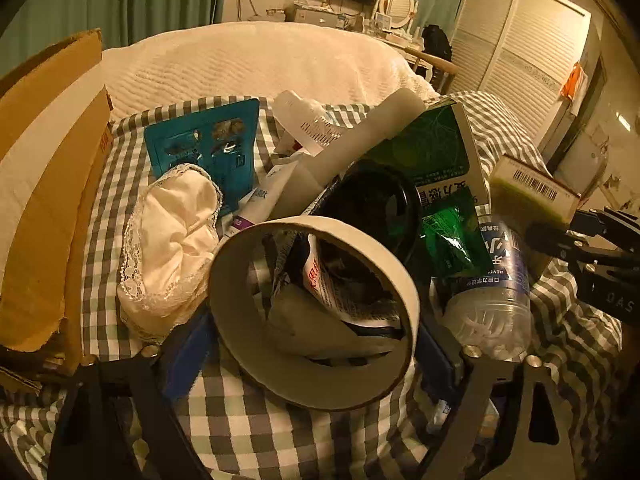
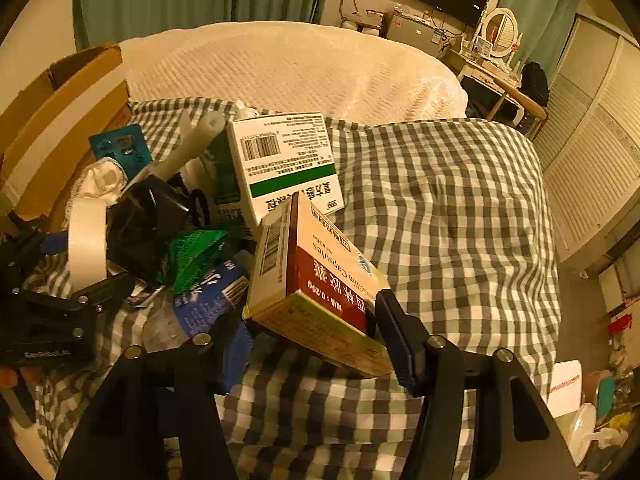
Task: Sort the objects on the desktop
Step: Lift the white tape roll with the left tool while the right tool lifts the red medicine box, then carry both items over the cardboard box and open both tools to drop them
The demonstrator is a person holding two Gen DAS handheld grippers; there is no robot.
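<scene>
My left gripper (image 1: 312, 350) is shut on a white tape roll (image 1: 320, 380), held upright above the checked cloth; the roll also shows in the right wrist view (image 2: 86, 240). My right gripper (image 2: 316, 336) is shut on a red and cream capsule box (image 2: 320, 280), lifted at the pile's right edge; the box shows in the left wrist view (image 1: 532, 192). The pile holds a green and white medicine box (image 2: 280, 164), a green foil packet (image 1: 452, 236), a clear bottle with a blue label (image 1: 496, 292), a black round object (image 1: 372, 200), a teal card (image 1: 208, 148) and a white lace cloth (image 1: 172, 248).
A cardboard box (image 1: 48, 184) stands at the left of the pile. The grey checked cloth (image 2: 440, 208) stretches bare to the right. A white quilted bed (image 2: 288, 68) lies behind. A desk with a mirror (image 2: 500, 32) and louvred closet doors are at the far right.
</scene>
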